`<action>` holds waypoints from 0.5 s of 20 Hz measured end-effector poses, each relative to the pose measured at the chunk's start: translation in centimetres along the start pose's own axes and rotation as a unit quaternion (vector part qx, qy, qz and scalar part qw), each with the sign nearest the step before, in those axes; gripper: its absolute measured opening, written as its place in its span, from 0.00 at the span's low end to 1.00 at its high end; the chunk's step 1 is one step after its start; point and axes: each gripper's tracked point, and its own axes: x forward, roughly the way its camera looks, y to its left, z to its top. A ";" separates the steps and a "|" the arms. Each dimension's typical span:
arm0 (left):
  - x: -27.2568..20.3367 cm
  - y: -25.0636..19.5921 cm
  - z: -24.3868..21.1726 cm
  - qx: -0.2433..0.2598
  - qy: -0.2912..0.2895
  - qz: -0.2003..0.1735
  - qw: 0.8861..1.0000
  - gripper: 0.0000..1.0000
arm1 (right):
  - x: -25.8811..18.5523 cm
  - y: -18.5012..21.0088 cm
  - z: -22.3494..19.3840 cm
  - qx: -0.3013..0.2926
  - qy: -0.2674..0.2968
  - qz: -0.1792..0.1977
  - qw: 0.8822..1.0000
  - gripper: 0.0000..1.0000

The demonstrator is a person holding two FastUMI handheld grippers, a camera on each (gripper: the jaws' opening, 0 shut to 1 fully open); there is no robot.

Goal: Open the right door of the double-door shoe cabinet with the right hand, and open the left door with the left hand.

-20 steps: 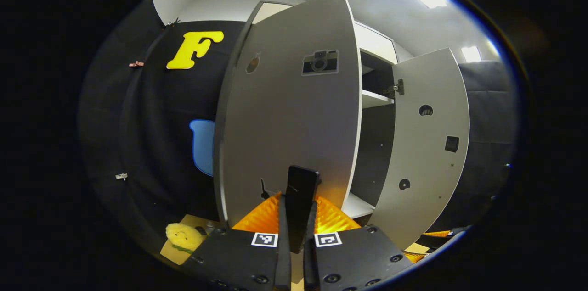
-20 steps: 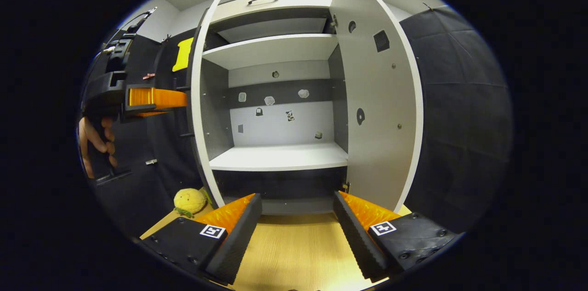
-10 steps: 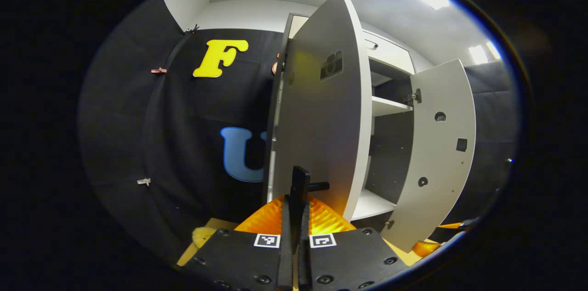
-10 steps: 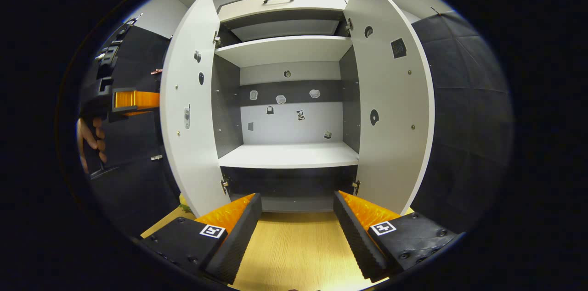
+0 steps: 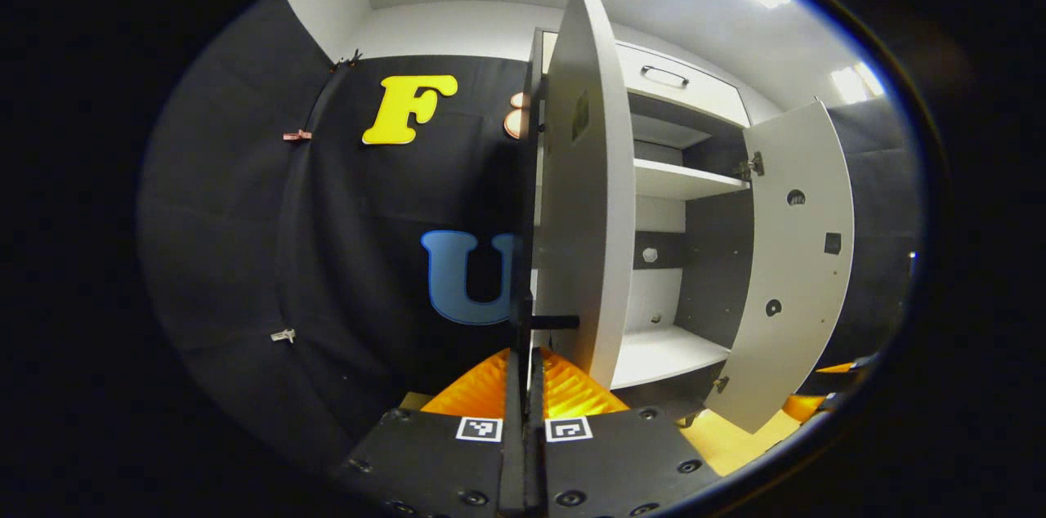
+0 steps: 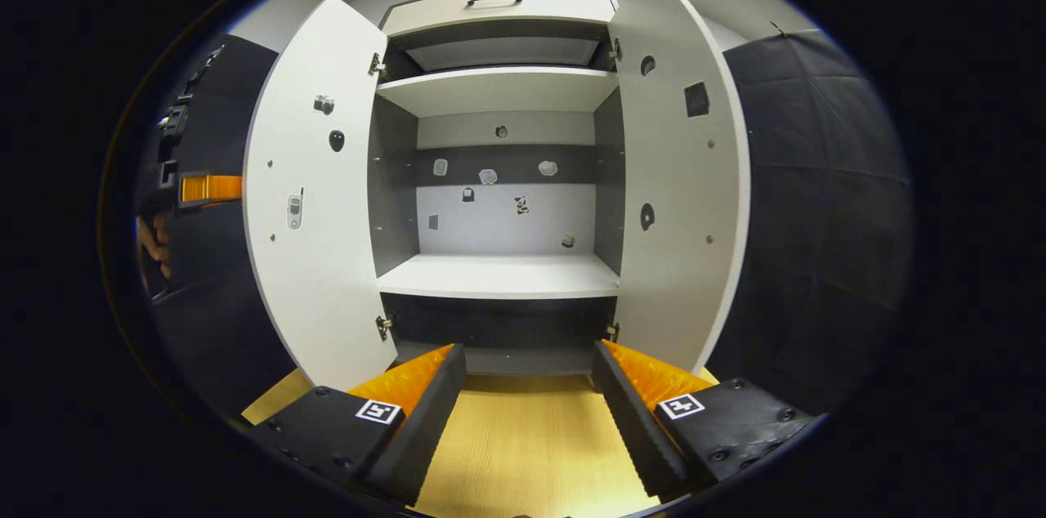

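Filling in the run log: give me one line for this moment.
left hand-held gripper: shut on left door handle | right hand-held gripper: open, holding nothing | left door: open | right door: open

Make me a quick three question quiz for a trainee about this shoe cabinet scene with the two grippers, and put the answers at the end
1. True or false: the right door of the shoe cabinet is shut.
2. What is the left gripper closed on?
A. the left door's handle
B. a shoe
C. the top drawer
3. Fill in: the right gripper hangs in front of the cabinet with its fingers ____.

Key:
1. False; both it and the left door stand wide open.
2. A; both fingers press on the dark handle.
3. Open, holding nothing.
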 end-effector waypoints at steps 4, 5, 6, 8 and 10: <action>-3.3 0.3 -0.8 -0.023 0.012 0.016 1.000 0.05 | 0.0 -1.1 1.6 0.002 -0.014 -0.006 1.000 0.98; -4.0 0.2 -0.6 -0.023 0.008 0.019 1.000 0.05 | 0.0 -1.5 2.0 0.001 -0.018 -0.005 1.000 0.98; -4.4 0.3 -0.5 -0.021 0.002 0.024 0.999 0.05 | 0.0 -1.9 2.3 0.002 -0.022 -0.002 1.000 0.98; -5.7 0.3 -0.4 -0.015 -0.002 0.046 0.999 0.05 | -0.2 -3.0 3.1 0.009 -0.029 0.002 1.000 0.98; -7.1 -1.5 -0.2 -0.011 -0.006 0.052 0.999 0.05 | -0.8 -4.7 3.8 0.017 -0.033 0.007 0.999 0.98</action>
